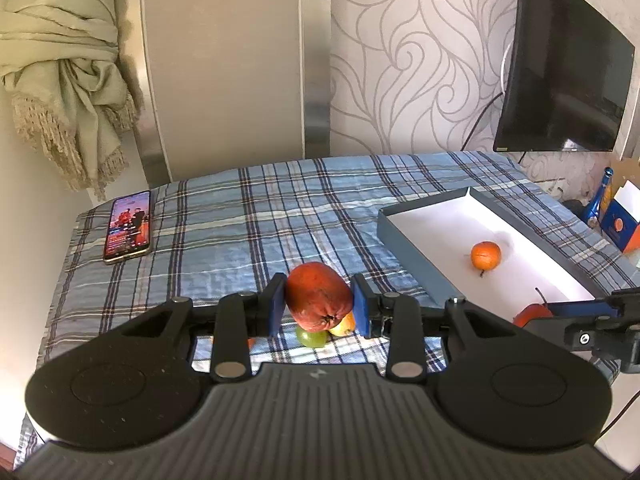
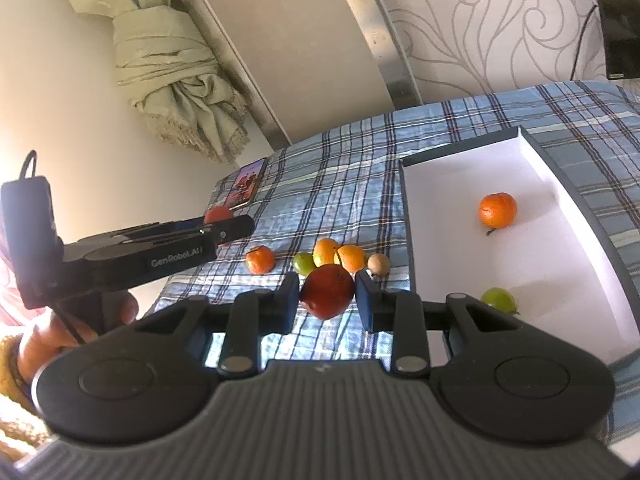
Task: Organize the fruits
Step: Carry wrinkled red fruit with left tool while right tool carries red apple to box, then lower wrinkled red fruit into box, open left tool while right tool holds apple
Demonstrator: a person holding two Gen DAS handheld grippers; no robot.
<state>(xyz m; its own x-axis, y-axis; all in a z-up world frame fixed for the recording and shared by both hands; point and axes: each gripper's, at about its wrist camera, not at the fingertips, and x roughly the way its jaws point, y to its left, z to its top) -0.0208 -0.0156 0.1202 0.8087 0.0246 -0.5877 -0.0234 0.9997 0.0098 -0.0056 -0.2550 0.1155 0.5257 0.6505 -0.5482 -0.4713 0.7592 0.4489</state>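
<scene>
Left fingers (image 1: 319,306): pinching 1 red fruit (image 1: 319,296) between the pads.
Right fingers (image 2: 327,300): pinching another red fruit (image 2: 328,296), loose fruit pile (image 2: 326,258) just beyond the tips.
Box (image 2: 448,208): right of both, holds 2 fruits.
Risk: round skins may slip; the fingers could collide near the box.

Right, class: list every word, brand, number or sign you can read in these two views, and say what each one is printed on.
"GenRobot.AI": on the side of the left gripper, seen from the right wrist.
Small logo mark on the right gripper body: no letters readable.
Phone screen: picture with text too small to read.
Orange and blue box at the table's edge: print blurred, unreadable.
</scene>
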